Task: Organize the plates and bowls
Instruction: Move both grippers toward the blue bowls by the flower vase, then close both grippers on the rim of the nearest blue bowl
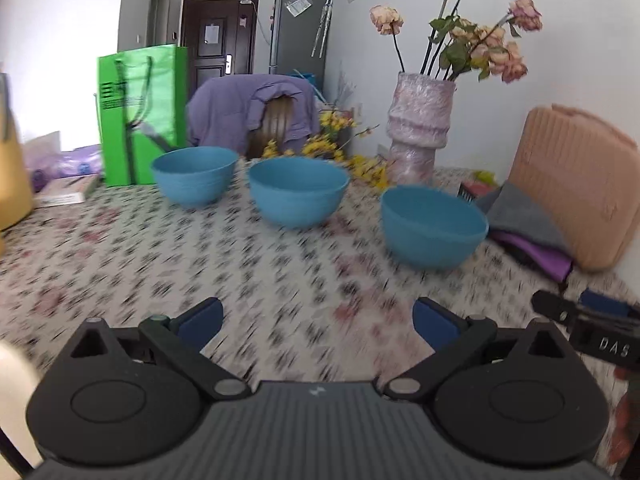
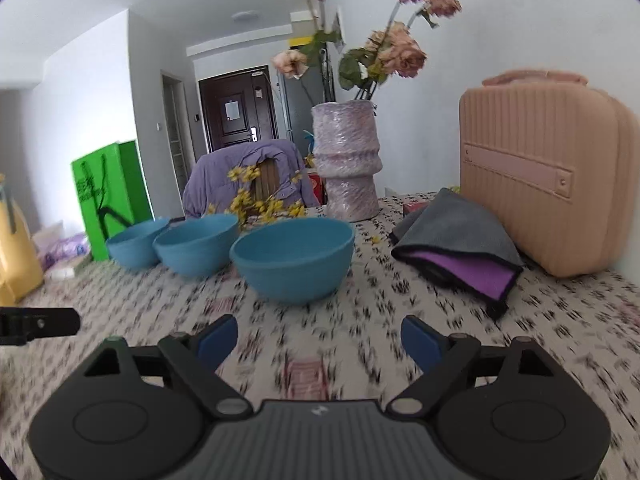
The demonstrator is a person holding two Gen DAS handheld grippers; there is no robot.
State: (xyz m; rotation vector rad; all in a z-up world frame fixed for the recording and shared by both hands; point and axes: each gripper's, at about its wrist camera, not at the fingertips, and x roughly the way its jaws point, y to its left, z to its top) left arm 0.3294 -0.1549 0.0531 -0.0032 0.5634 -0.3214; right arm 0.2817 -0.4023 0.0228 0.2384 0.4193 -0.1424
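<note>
Three blue bowls stand apart in a row on the floral tablecloth: a left bowl (image 1: 195, 176), a middle bowl (image 1: 298, 192) and a right bowl (image 1: 432, 226). In the right wrist view they show as the nearest bowl (image 2: 294, 258), the middle bowl (image 2: 196, 248) and the far bowl (image 2: 134, 244). My left gripper (image 1: 318, 322) is open and empty, low over the cloth in front of the bowls. My right gripper (image 2: 320, 342) is open and empty, just in front of the nearest bowl. No plates are in view.
A lilac vase (image 1: 418, 128) of dried roses stands behind the bowls, with yellow flowers (image 1: 352, 160) beside it. A pink case (image 2: 548, 168) and a folded grey-purple cloth (image 2: 460, 248) lie at the right. A green bag (image 1: 140, 116) and a book (image 1: 66, 192) sit at the left.
</note>
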